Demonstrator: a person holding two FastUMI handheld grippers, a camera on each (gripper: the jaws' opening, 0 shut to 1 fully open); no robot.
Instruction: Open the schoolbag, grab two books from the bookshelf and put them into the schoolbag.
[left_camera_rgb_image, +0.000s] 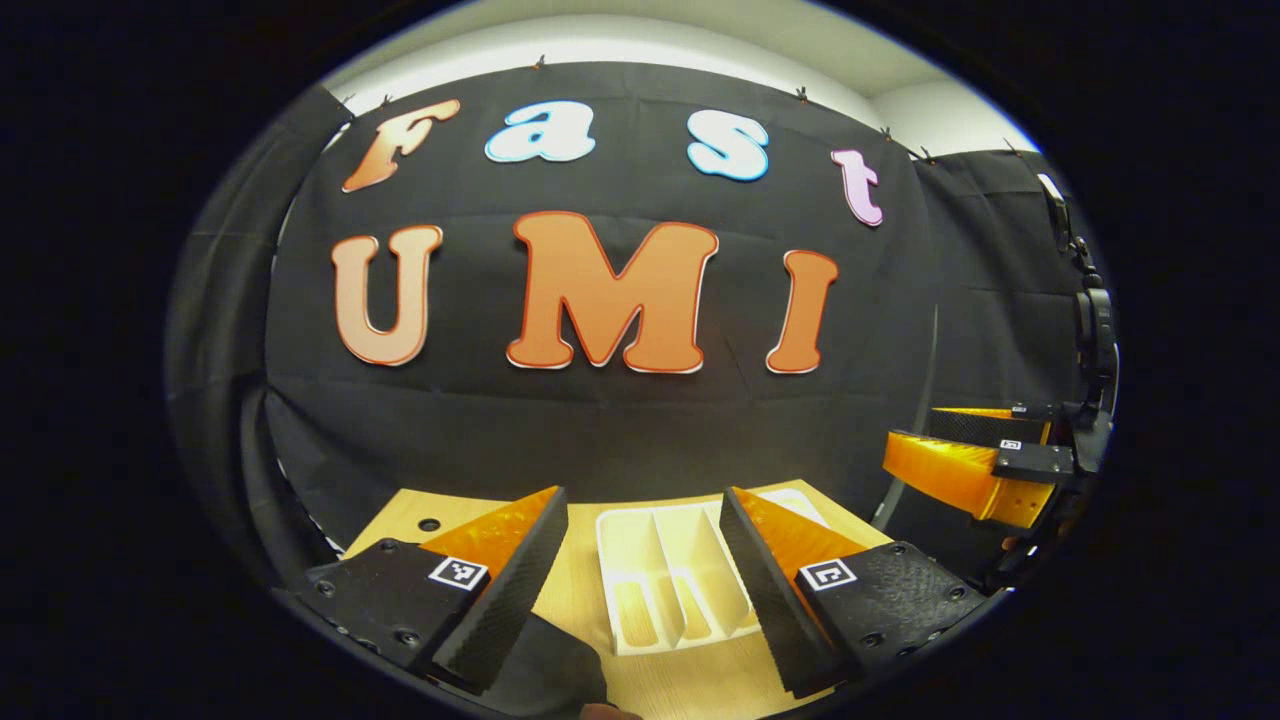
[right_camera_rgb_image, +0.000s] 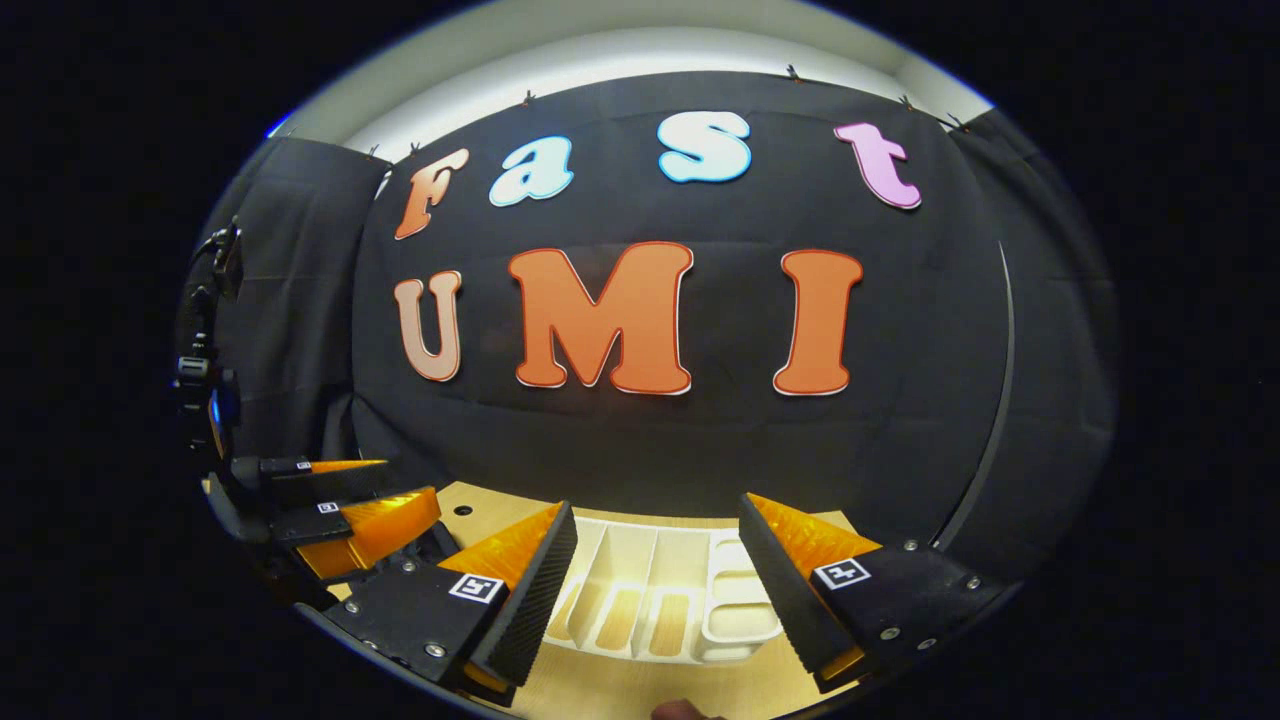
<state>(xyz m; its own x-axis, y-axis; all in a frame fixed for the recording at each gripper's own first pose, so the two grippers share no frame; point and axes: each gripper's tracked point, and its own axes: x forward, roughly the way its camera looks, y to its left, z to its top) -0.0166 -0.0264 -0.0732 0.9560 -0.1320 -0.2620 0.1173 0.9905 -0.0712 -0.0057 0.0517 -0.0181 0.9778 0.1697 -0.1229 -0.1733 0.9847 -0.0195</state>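
A white slotted bookshelf (left_camera_rgb_image: 668, 580) lies flat on the wooden table (left_camera_rgb_image: 480, 520); the wood shows through its slots. My left gripper (left_camera_rgb_image: 640, 590) hangs open above the table's near side, and the rack lies between its fingers farther off. My right gripper (right_camera_rgb_image: 655, 590) is open too, with the same bookshelf (right_camera_rgb_image: 660, 590) ahead of it. In the left gripper view the right gripper (left_camera_rgb_image: 985, 450) hovers off to the right, beyond the table's edge. In the right gripper view the left gripper (right_camera_rgb_image: 340, 505) is at the left. A dark soft shape (left_camera_rgb_image: 550, 665) lies low by my left finger; I cannot tell what it is.
Black cloth walls close the booth behind the table and on both sides. A small round hole (left_camera_rgb_image: 430, 524) sits in the tabletop near its far left corner. The table's far edge runs close behind the bookshelf.
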